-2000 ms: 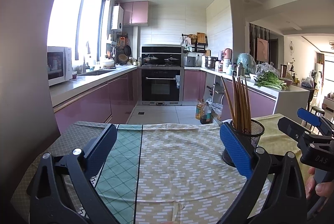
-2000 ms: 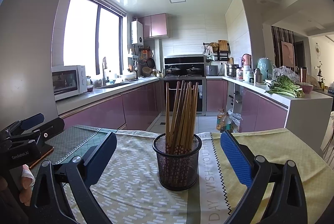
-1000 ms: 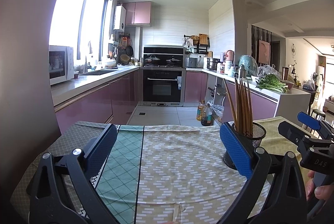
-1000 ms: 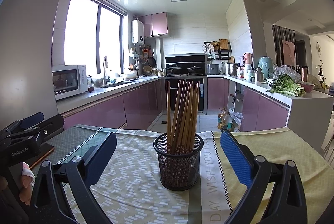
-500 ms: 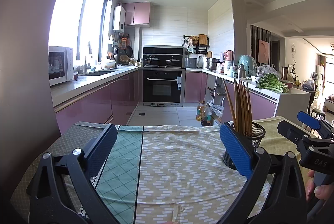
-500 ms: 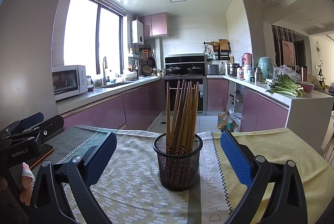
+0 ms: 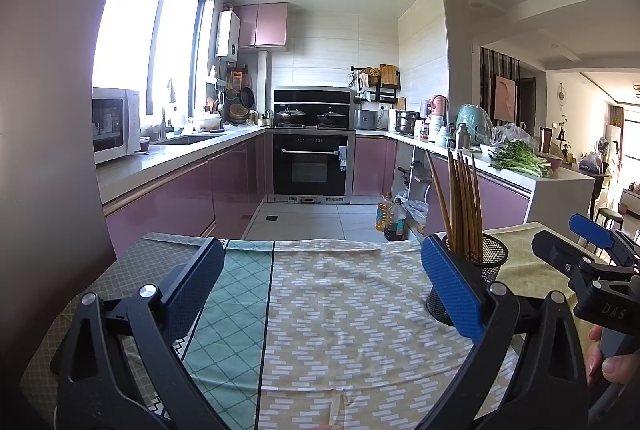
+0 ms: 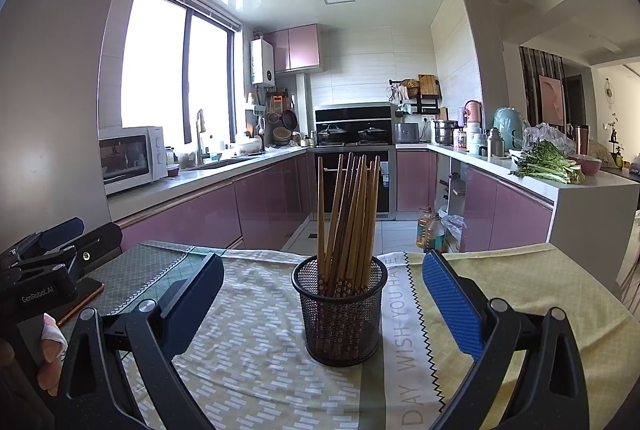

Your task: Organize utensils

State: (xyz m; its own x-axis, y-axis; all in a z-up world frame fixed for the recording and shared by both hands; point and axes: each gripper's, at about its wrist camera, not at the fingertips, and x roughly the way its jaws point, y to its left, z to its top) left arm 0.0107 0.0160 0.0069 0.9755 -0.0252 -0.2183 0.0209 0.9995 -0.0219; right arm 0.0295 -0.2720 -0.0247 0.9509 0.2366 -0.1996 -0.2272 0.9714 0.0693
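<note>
A black mesh holder stands upright on the table, with several wooden chopsticks standing in it. My right gripper is open and faces it from the near side, the holder straight ahead between the two fingers but apart from them. In the left wrist view the holder shows partly behind the blue right finger pad. My left gripper is open over bare cloth, nothing between its fingers. Each gripper shows in the other's view, held by a hand.
A patchwork tablecloth in green, beige and yellow covers the table. A flat brown object lies at the table's left edge. Beyond the far edge lies the kitchen floor, with pink cabinets, an oven and a counter with greens.
Both views wobble very slightly; the grippers stay open and nearly still. The holder and chopsticks have not moved.
</note>
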